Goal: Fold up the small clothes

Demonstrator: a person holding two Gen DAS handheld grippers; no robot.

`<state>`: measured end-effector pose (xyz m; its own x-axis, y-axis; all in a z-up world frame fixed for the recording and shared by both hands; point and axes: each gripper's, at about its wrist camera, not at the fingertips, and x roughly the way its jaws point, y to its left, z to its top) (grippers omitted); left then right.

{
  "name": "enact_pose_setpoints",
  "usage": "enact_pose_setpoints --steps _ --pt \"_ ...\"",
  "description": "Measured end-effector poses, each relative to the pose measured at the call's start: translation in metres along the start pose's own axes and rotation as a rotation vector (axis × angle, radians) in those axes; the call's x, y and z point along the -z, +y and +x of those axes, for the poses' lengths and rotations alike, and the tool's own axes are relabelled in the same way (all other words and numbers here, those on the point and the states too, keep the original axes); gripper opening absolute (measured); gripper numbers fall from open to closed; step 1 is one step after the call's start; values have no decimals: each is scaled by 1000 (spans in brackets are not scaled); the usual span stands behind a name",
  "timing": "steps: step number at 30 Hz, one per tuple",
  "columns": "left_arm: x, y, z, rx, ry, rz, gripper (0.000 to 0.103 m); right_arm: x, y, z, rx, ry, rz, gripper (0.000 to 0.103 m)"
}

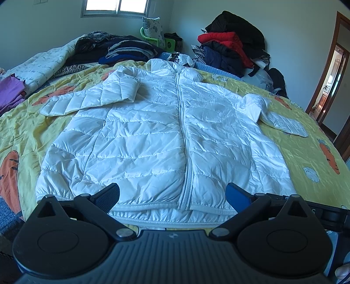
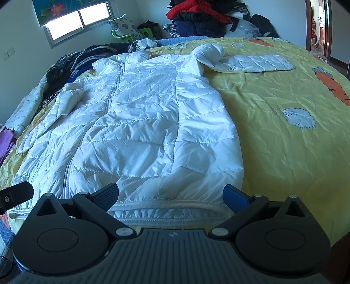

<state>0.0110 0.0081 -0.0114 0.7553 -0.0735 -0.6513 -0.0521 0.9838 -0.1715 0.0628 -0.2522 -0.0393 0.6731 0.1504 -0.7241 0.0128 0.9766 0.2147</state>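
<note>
Lying zipped and face-up, a white puffer jacket (image 1: 166, 131) spreads across the centre of a bed covered by a yellow quilt (image 1: 295, 139) printed with orange carrots and pale sheep. Its sleeves reach toward 9 and 3 o'clock in the left wrist view, each bent near the shoulder. The left gripper (image 1: 172, 195) hovers at 6 o'clock over the elastic hem, jaws spread wide and gripping nothing; the right gripper (image 2: 170, 195) hangs likewise over the hem's right portion, jaws wide and empty. At 12 o'clock, a window (image 1: 114, 6) lights a pale wall. A heap of dark and red clothing (image 1: 231, 48) rises at 1 o'clock, folded dark garments (image 1: 122, 50) at 11 o'clock, and a wooden doorway (image 1: 332, 78) opens at 3 o'clock.
</note>
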Motion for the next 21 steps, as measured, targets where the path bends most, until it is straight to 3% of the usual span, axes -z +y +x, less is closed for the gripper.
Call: enact_pose_setpoints --steps 18,21 --pt "1 5 8 15 24 -5 103 2 -1 5 -5 20 8 103" --pt "-3 5 16 -13 20 20 103 -1 -1 11 -4 31 3 103"
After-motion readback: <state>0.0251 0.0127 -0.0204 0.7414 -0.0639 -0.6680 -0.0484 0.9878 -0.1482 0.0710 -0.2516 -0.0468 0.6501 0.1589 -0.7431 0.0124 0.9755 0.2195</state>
